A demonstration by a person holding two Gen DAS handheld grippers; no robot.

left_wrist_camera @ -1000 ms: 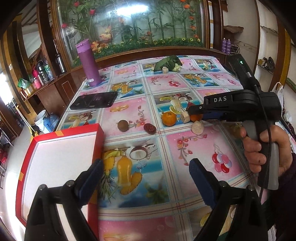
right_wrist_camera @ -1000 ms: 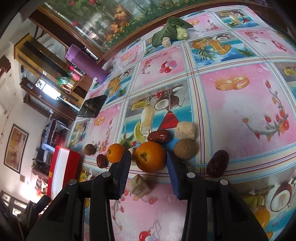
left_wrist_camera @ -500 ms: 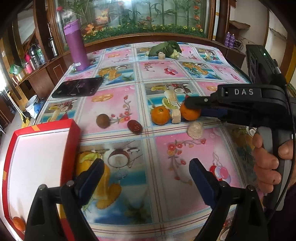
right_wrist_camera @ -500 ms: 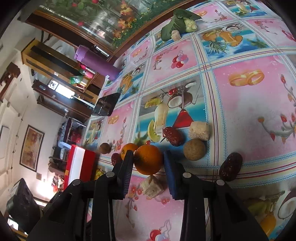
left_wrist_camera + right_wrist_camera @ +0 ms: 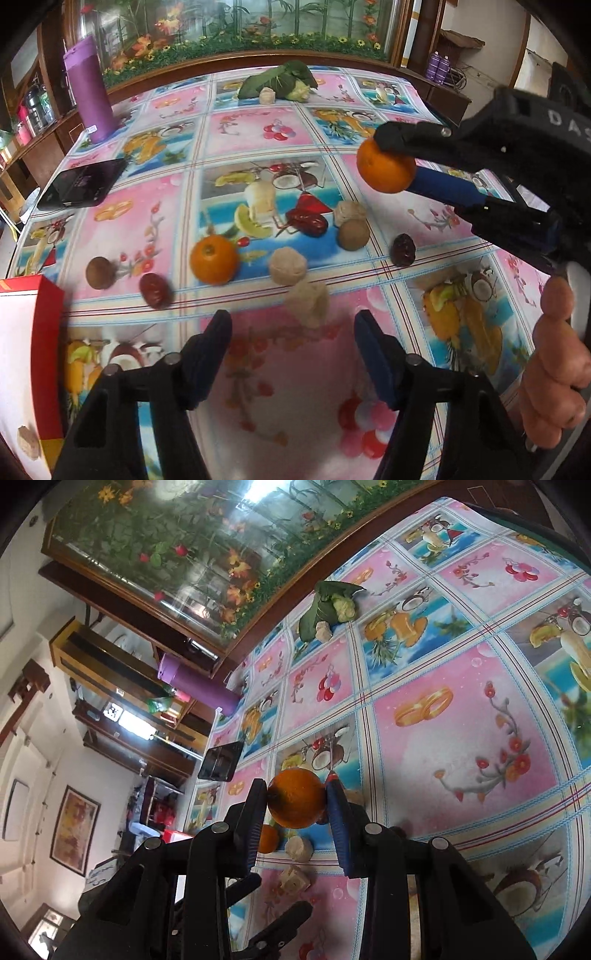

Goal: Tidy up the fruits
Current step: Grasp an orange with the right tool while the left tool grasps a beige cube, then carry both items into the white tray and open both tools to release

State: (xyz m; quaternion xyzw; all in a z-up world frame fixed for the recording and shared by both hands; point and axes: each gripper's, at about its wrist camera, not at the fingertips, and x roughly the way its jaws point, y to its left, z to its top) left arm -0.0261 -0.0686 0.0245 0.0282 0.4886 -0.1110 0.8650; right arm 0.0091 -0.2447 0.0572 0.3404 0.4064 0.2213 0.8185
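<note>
My right gripper (image 5: 297, 805) is shut on an orange (image 5: 295, 798) and holds it above the table; it also shows in the left wrist view (image 5: 386, 168). My left gripper (image 5: 293, 347) is open and empty, low over the table just in front of a pale lump (image 5: 308, 301). On the cloth lie a second orange (image 5: 214, 258), a red date (image 5: 155, 290), a brown round fruit (image 5: 99, 272), a pale ball (image 5: 287, 266), a tan ball (image 5: 353, 234), another date (image 5: 306, 221) and a dark date (image 5: 403, 250).
A red-rimmed white box (image 5: 22, 350) stands at the left edge with a pale piece inside. A black phone (image 5: 83, 182), a purple bottle (image 5: 88, 90) and a leafy cauliflower (image 5: 280, 83) lie farther back. A wooden cabinet borders the table's far side.
My right gripper has lifted the orange off the table and swung it up and right. My left gripper has moved forward toward the fruits.
</note>
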